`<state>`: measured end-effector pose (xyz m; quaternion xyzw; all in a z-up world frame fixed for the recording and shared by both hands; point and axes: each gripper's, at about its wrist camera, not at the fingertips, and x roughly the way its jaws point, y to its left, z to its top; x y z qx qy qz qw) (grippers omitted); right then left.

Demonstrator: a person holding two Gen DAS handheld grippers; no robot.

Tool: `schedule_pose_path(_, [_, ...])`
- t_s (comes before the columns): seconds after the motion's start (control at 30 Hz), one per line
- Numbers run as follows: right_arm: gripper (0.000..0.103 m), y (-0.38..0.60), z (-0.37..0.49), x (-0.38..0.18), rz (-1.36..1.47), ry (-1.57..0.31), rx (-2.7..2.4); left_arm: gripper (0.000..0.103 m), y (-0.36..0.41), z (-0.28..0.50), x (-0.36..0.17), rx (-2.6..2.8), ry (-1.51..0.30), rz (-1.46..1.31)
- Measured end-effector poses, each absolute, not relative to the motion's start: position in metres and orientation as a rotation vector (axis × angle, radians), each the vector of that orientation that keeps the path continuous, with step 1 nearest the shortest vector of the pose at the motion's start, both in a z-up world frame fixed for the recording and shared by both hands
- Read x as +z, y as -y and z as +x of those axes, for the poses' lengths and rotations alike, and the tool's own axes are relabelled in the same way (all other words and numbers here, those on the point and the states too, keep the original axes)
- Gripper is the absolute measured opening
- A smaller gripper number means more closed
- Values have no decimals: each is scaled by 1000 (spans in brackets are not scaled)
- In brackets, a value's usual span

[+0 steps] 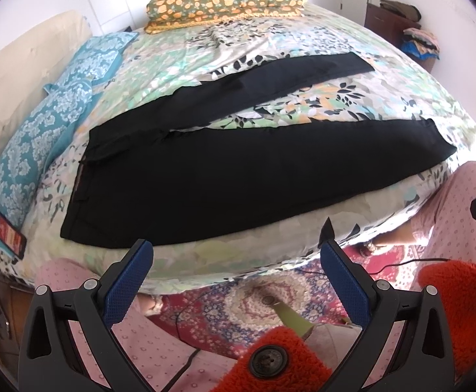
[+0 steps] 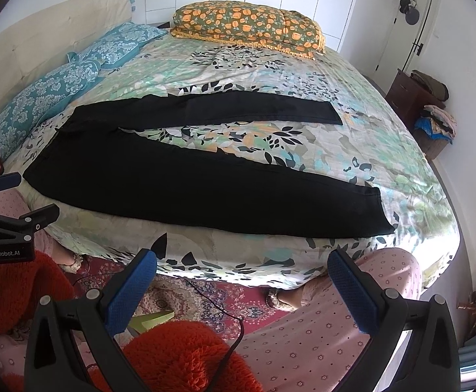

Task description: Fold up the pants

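Left wrist view: looks forward along the left gripper (image 1: 236,254) from off the near edge of the bed (image 1: 303,101), angled downward; floor rug (image 1: 264,300) fills the lower frame. It faces the waistband end of the pants (image 1: 225,176).

Right wrist view: same stance, set further right, looking along the right gripper (image 2: 243,263) toward the cuff end of the pants (image 2: 185,176). The left gripper (image 2: 15,209) shows at its left edge.

Both 2 views share the bed, pants, blue pillows (image 1: 45,124) (image 2: 55,88) and orange floral pillow (image 1: 228,0) (image 2: 247,26).
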<state>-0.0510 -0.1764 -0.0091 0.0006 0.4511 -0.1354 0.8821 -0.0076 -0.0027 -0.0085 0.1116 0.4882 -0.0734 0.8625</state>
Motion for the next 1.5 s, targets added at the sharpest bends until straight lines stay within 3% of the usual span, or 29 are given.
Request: schedule_pose_path(1.5, [103,183,-50,-13,23,-945,-289,102,-2,-3,-13,-132,-1044,219])
